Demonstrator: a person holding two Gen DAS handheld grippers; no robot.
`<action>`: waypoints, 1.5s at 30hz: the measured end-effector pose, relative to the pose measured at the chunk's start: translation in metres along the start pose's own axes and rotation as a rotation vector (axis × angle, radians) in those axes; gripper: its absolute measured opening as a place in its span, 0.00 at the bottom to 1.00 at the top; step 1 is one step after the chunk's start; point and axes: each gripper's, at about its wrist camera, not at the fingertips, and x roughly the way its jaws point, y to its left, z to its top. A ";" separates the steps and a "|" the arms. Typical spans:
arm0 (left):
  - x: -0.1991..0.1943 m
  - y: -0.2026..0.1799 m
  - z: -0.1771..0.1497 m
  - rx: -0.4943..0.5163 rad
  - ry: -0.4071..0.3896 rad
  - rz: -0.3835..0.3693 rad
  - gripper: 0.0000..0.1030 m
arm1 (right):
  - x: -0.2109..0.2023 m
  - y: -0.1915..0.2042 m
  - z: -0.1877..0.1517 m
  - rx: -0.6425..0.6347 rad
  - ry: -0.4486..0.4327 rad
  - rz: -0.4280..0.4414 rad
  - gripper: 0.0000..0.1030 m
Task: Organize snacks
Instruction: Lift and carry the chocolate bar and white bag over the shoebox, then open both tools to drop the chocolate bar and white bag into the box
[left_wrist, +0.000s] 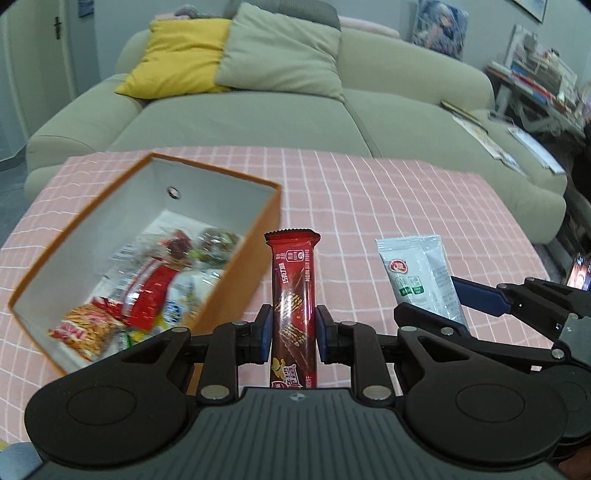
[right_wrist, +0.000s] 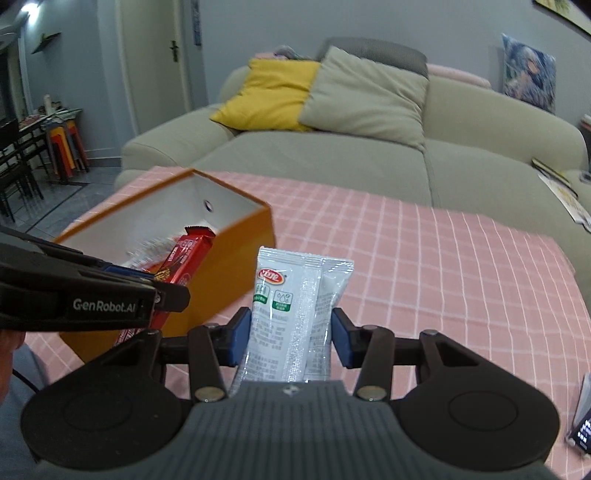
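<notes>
Left wrist view: the left gripper (left_wrist: 292, 334) was clamped on one red wafer bar (left_wrist: 293, 295), held above the pink checked tablecloth (left_wrist: 406, 206). One orange box (left_wrist: 236, 295), open-topped, stood toward the table's left edge, with several snack packets (left_wrist: 147, 291) inside; the count was unclear through blur. One white sachet (left_wrist: 421, 277) showed to the right, in the other claw.

Right wrist view: the right gripper (right_wrist: 291, 339) was clamped on that white sachet (right_wrist: 295, 314). The red wafer bar (right_wrist: 184, 258) was beside the box's near wall. One sofa (right_wrist: 369, 155) carried two cushions (right_wrist: 362, 96).
</notes>
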 end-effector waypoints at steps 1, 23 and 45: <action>-0.005 0.005 0.002 -0.007 -0.011 0.002 0.25 | -0.001 0.005 0.003 -0.007 -0.006 0.008 0.43; -0.026 0.115 0.062 -0.056 -0.059 0.108 0.25 | 0.053 0.092 0.106 -0.213 -0.063 0.168 0.43; 0.084 0.170 0.044 -0.107 0.287 0.147 0.25 | 0.219 0.135 0.118 -0.520 0.171 0.230 0.42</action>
